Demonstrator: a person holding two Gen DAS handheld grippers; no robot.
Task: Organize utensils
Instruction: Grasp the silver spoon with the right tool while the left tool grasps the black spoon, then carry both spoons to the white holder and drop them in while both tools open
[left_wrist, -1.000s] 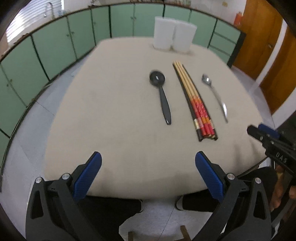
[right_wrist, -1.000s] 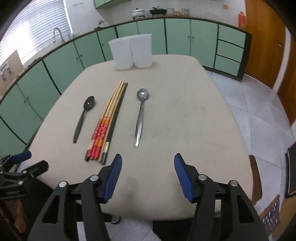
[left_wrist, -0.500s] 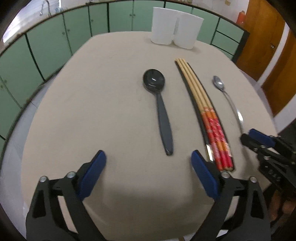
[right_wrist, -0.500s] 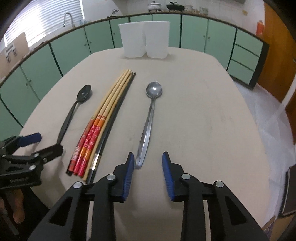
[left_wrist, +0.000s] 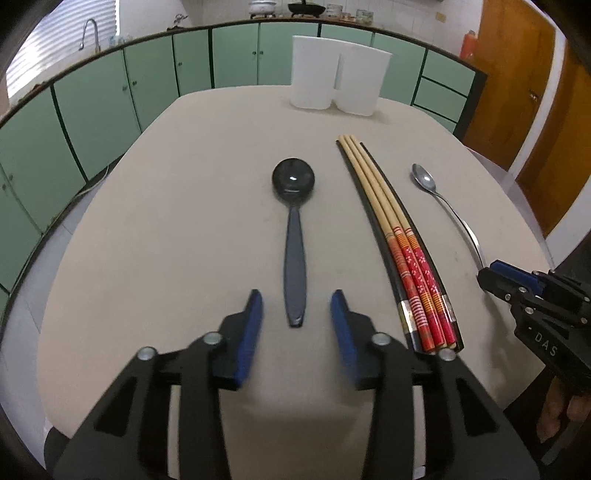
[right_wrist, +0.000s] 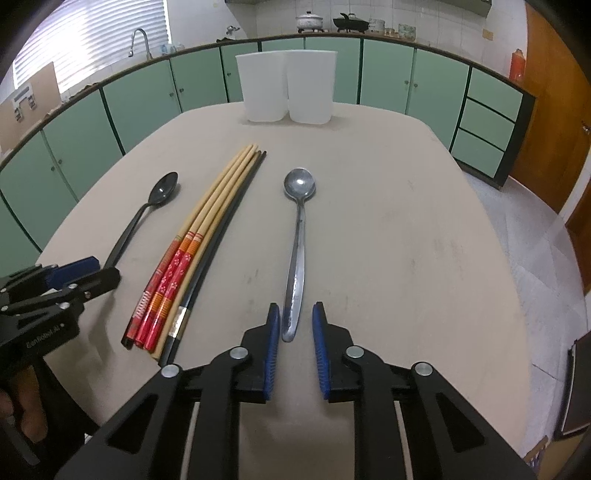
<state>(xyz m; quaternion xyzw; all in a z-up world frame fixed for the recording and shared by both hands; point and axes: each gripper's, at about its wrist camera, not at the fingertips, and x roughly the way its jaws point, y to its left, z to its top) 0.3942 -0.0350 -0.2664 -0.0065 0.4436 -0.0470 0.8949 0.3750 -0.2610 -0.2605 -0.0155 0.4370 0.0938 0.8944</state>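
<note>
On the beige rounded bench the utensils lie side by side, with the handles toward me. At the left I hold my left tongs low over the near part of the bench. Their blue pads stand apart at a middle width, one at each side of the handle end of the black plastic spoon, and they do not touch it. This spoon lies flat, with its round bowl away from me.

To the right of it lies the bundle of long chopsticks, pale wood with red and orange patterned ends and dark ones at the outer sides. They lie close together on the bench.

Further right lies the silver metal spoon, also flat, with its bowl to the far side. My right tongs are narrow here: the blue pads stand just beside the handle end at both sides, but a small gap shows, so they do not grip it.

At the far edge of the bench two white plastic containers stand upright, touching each other, well apart from the utensils.
</note>
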